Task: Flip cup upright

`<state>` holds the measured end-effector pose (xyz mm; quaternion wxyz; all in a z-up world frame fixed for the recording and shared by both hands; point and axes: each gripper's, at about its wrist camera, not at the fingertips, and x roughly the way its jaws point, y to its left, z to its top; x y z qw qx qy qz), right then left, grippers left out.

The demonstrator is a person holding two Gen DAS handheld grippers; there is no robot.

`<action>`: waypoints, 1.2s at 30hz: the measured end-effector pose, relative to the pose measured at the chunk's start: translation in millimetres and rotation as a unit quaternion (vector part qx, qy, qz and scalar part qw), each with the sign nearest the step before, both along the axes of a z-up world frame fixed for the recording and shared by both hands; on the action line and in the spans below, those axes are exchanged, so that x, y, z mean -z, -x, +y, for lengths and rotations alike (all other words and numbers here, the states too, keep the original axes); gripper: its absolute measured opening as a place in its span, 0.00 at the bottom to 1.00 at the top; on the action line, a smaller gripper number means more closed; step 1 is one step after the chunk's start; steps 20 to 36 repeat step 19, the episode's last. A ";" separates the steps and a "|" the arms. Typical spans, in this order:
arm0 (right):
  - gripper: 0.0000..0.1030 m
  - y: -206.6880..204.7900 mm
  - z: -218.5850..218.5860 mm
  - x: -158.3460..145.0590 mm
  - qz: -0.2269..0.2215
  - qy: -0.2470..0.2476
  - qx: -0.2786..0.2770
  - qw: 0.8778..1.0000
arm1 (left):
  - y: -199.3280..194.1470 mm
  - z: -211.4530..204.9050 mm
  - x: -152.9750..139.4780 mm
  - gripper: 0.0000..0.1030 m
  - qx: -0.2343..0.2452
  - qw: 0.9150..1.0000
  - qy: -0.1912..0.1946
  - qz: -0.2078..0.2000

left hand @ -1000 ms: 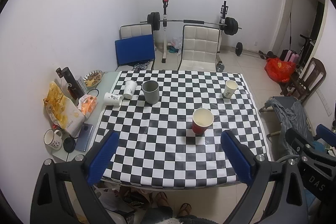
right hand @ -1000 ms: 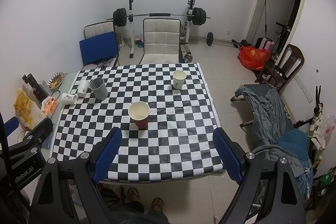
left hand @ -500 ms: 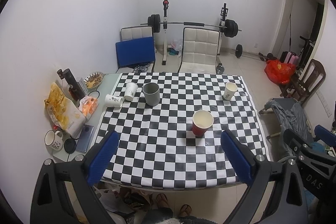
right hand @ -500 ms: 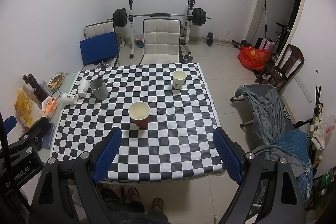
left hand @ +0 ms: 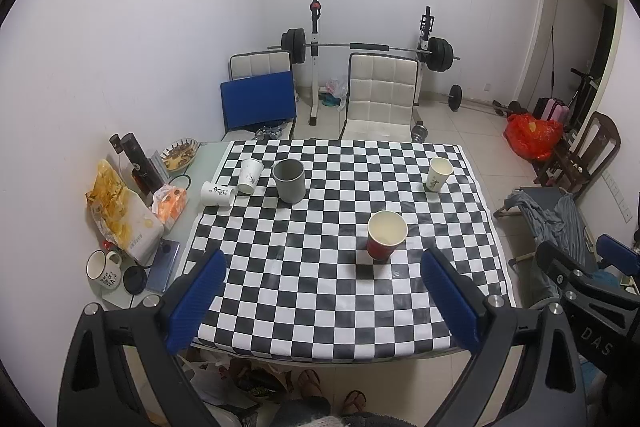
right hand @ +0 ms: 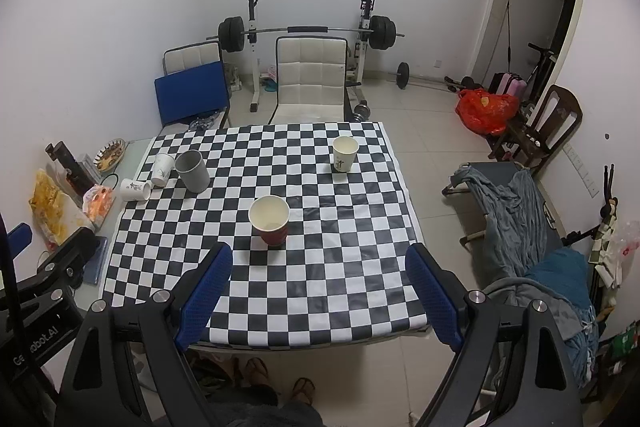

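Both sets of blue-padded fingers are spread wide with nothing held between them. The left gripper [left hand: 322, 281] is seen high above the near edge of the checkered table [left hand: 320, 323], and the right gripper [right hand: 318, 277] is held the same way, also well off the surface.

From the left wrist view, the red cup [left hand: 386, 234] is found at about 1 o'clock from the left gripper, standing upright with its cream inside showing. In the right wrist view the same red cup [right hand: 270, 220] is placed at about 11 o'clock, just ahead of the left finger pad.

Further out, a white paper cup [right hand: 345, 154] is stood upright toward 1 o'clock near the far right side of the table. Over at 10 o'clock a grey mug [right hand: 193, 171] is seen upright, with a tilted white cup [right hand: 162, 169] touching or just beside it, can't tell which. A white cup lying on its side [right hand: 135, 189] is parked at the cloth's left edge.

Snack bags [left hand: 120, 215] and a white mug [left hand: 103, 269] are spotted along the left. Behind the table, white chairs [left hand: 380, 99] and a barbell rack [left hand: 368, 47] are lined against the wall.
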<state>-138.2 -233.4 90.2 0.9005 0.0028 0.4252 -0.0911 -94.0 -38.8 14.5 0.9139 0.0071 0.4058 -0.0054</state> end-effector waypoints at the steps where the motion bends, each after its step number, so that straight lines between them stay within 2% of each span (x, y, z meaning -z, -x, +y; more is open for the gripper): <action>1: 0.87 0.9 0.5 -0.9 0.000 0.001 -0.001 1.000 | 0.1 0.1 0.1 0.96 0.000 1.000 0.000 0.000; 36: 0.87 -2.2 5.8 -4.9 -0.001 0.001 -0.001 1.000 | 0.8 5.2 -0.9 0.96 0.005 1.000 0.001 -0.001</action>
